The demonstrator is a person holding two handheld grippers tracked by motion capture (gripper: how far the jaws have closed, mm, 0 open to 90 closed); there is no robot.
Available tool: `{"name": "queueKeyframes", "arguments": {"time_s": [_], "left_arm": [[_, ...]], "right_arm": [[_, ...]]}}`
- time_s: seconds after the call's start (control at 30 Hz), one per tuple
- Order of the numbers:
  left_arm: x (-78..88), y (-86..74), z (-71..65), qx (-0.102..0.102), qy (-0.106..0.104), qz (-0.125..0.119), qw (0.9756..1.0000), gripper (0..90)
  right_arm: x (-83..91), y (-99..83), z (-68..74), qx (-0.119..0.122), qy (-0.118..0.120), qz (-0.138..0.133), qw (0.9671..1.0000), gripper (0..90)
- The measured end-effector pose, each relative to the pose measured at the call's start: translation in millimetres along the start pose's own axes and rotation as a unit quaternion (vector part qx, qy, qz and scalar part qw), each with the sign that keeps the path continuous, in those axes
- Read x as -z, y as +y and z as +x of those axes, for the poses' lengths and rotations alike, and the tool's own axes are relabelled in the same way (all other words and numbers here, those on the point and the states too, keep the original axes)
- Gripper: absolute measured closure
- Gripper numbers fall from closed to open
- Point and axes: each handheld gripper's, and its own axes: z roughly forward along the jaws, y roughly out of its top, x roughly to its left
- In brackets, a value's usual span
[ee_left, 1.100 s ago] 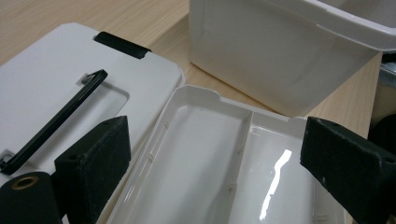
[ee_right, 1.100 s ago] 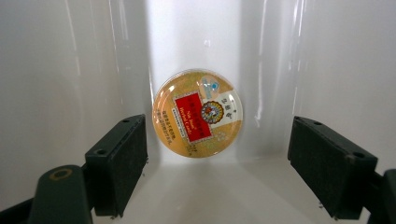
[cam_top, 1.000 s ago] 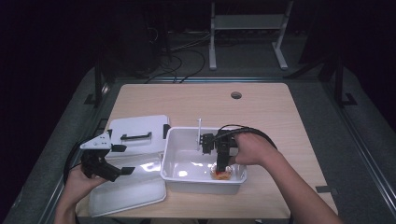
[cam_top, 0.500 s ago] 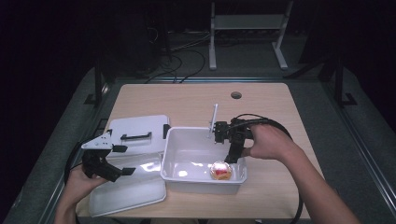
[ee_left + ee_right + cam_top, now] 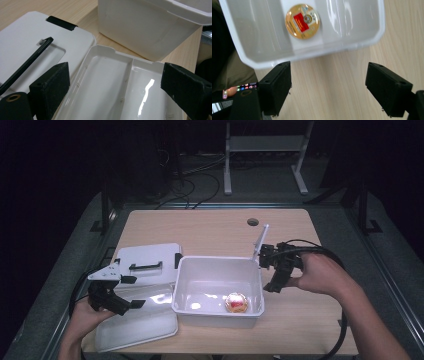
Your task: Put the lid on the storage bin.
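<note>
A deep white bin (image 5: pixel 200 270) stands at the table's middle front. A round gold item with a red label (image 5: pixel 236 303) lies on its floor, also seen from above (image 5: pixel 302 21) in the right gripper view. My right gripper (image 5: pixel 266 276) is just outside the bin's right wall, open and holding nothing; its jaws (image 5: pixel 329 75) hang over bare wood beside the bin's rim (image 5: pixel 317 53). My left gripper (image 5: pixel 131 292) is open over a shallow white divided tray (image 5: pixel 140 325) at the front left. Between its jaws (image 5: pixel 115 80) shows the tray's glossy inside (image 5: pixel 110 75).
A flat white lid with a black handle (image 5: pixel 146 266) lies left of the bin, touching the tray's far edge; it appears again (image 5: pixel 22 42) in the left gripper view. A cable hole (image 5: pixel 253 222) sits at the back of the wooden table (image 5: pixel 200 230). Cables trail from both grippers.
My right gripper has left the bin and moved right, outside its wall, and the round item stays on the bin floor. The left gripper has not moved.
</note>
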Motion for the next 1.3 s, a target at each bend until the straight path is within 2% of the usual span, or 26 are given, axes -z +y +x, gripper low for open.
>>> {"name": "queueKeyframes", "arguments": {"time_s": [0.03,0.07,0.17,0.23,0.27,0.3,0.33,0.37,0.4,0.5,0.63,0.67,0.7,0.73,0.77,0.83,0.9,0.93,1.0,1.03,1.17,1.27,1.3], "left_arm": [[-1.0,0.6,-0.5,-0.002,0.000,0.002,1.0000,8.1],[-1.0,0.6,-0.5,-0.002,0.000,0.002,1.0000,8.1],[-1.0,2.2,-1.9,-0.003,0.003,0.000,1.0000,8.1],[-1.6,3.5,-2.9,-0.004,0.002,-0.001,1.0000,8.1],[-1.6,3.5,-2.9,-0.004,0.002,-0.001,1.0000,8.1],[-2.5,4.1,-2.9,-0.006,0.001,0.002,1.0000,8.1],[-2.5,4.1,-2.9,-0.006,0.001,0.002,1.0000,8.1],[-3.4,4.5,-3.0,-0.005,0.000,0.004,1.0000,8.1],[-3.4,4.5,-3.0,-0.005,0.000,0.004,1.0000,8.1],[-2.7,5.1,-3.5,-0.007,0.001,0.004,1.0000,8.1],[-1.6,6.6,-4.6,-0.012,0.004,0.007,0.9999,8.0],[-1.6,7.1,-5.0,-0.012,0.004,0.008,0.9999,8.0],[-2.5,8.0,-5.4,-0.018,0.003,0.012,0.9998,8.1],[-2.5,8.0,-5.4,-0.018,0.003,0.012,0.9998,8.1],[-4.1,8.4,-6.2,-0.020,0.001,0.017,0.9997,8.1],[-4.8,8.4,-6.6,-0.023,0.001,0.021,0.9995,8.1],[-6.2,7.2,-7.7,-0.029,0.001,0.031,0.9991,8.2],[-6.2,7.2,-7.7,-0.029,0.001,0.031,0.9991,8.3],[-7.2,5.2,-5.7,-0.029,-0.001,0.038,0.9989,8.6],[-9.0,2.8,-3.3,-0.025,0.002,0.046,0.9986,8.6],[-10.2,0.4,-1.8,-0.030,-0.003,0.059,0.9978,12.5],[-10.5,-0.9,-0.6,-0.041,-0.007,0.082,0.9958,14.2],[-10.3,-2.8,1.0,-0.049,-0.010,0.098,0.9939,17.0]], "right_arm": [[-0.5,-11.4,0.0,-0.013,-0.001,-0.009,0.9999,19.7],[-0.5,-11.4,0.0,-0.013,-0.001,-0.009,0.9999,19.7],[-3.1,-29.1,1.4,-0.026,-0.002,-0.020,0.9995,19.7],[-7.7,-48.1,2.0,-0.048,0.000,-0.032,0.9983,19.7],[-7.7,-48.1,2.0,-0.048,0.000,-0.032,0.9983,19.7],[-12.3,-60.4,2.8,-0.065,0.002,-0.039,0.9971,19.5],[-12.3,-60.4,2.8,-0.065,0.002,-0.039,0.9971,19.5],[-18.7,-71.7,3.9,-0.079,0.005,-0.046,0.9958,19.6],[-18.7,-71.7,3.9,-0.079,0.005,-0.046,0.9958,19.6],[-30.9,-86.9,6.4,-0.099,0.008,-0.057,0.9934,19.6],[-55.3,-107.5,11.9,-0.126,0.015,-0.068,0.9896,18.9],[-55.3,-107.5,11.9,-0.126,0.015,-0.068,0.9896,18.9],[-63.5,-114.6,14.5,-0.138,0.018,-0.079,0.9871,18.9],[-63.5,-114.6,14.5,-0.138,0.018,-0.079,0.9871,18.9],[-71.7,-120.8,17.6,-0.149,0.020,-0.086,0.9849,18.9],[-75.3,-123.7,18.9,-0.153,0.021,-0.087,0.9841,18.9],[-84.2,-131.4,22.8,-0.166,0.021,-0.096,0.9812,18.9],[-84.2,-131.4,22.8,-0.166,0.021,-0.096,0.9812,18.9],[-89.5,-136.1,25.2,-0.172,0.020,-0.103,0.9795,18.9],[-94.9,-139.5,28.4,-0.178,0.022,-0.112,0.9773,18.9],[-103.1,-143.4,33.1,-0.185,0.021,-0.122,0.9749,18.6],[-108.6,-146.7,36.9,-0.194,0.019,-0.133,0.9718,18.6],[-111.1,-148.4,39.3,-0.202,0.016,-0.140,0.9693,18.6]]}}
